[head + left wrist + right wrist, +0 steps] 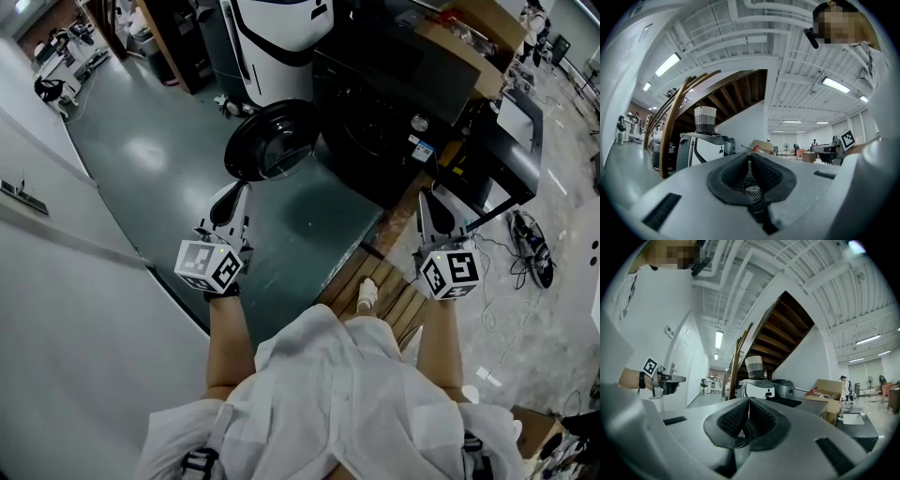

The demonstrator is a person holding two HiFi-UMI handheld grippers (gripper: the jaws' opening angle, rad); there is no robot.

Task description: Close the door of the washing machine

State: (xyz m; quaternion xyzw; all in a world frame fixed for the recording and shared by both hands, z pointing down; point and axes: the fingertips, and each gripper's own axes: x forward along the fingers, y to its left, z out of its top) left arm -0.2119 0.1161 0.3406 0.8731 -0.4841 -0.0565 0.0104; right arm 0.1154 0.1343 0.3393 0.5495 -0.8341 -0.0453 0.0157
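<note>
A black washing machine (389, 131) stands ahead of me on the floor. Its round door (270, 141) hangs swung out to the left, with the glass bowl showing. In the head view my left gripper (228, 200) is held level just short of the door's near edge, and it touches nothing. The left gripper view shows its jaws (750, 155) shut and empty. My right gripper (429, 202) hovers level in front of the machine's right corner. It (748, 399) is also shut with nothing between the pads.
A white appliance (281, 28) with a woven basket (705, 119) on top stands behind the door. A cardboard box (478, 37) lies on the washer's far side and a black table (511, 159) is at the right. Floor cables (530, 253), a white wall (56, 309) and wooden boards (380, 295) are close by.
</note>
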